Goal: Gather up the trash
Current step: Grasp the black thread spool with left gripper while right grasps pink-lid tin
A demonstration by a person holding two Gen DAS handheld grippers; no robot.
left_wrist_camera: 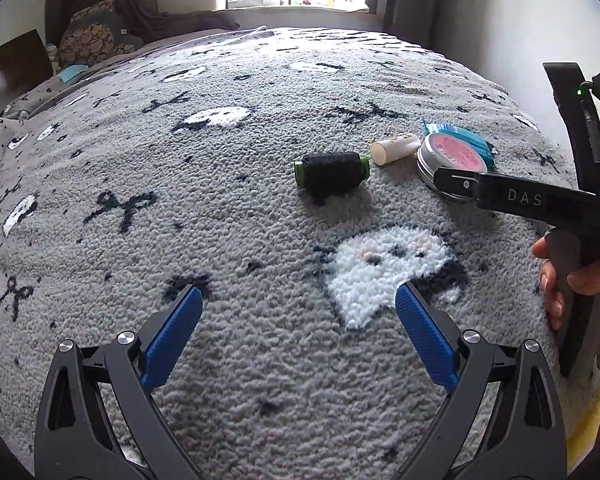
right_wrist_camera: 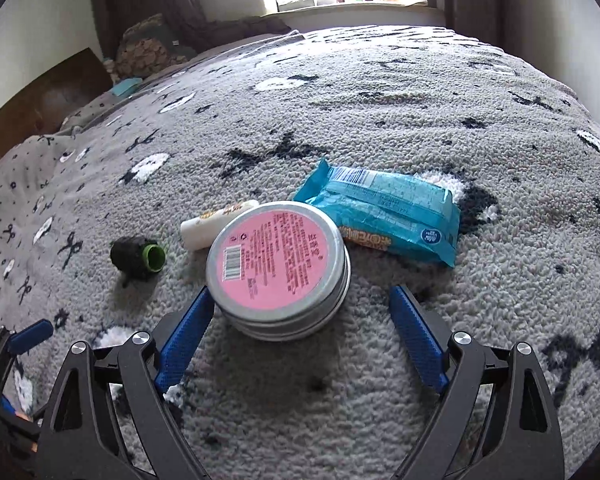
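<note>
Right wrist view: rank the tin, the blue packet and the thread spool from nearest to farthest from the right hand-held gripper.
1. Tin: nearest, just ahead of the open right hand-held gripper, beside its left finger.
2. Blue packet: behind the tin, to the right.
3. Thread spool: off to the left; its distance looks close to the packet's, so this ranking is tentative.

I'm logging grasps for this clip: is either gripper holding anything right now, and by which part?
Nothing is held. The left gripper is open over bare blanket. The right gripper is open, its fingers flanking the round tin without closing on it.

Two low forward views, shared tin (left_wrist_camera: 454,160)
</note>
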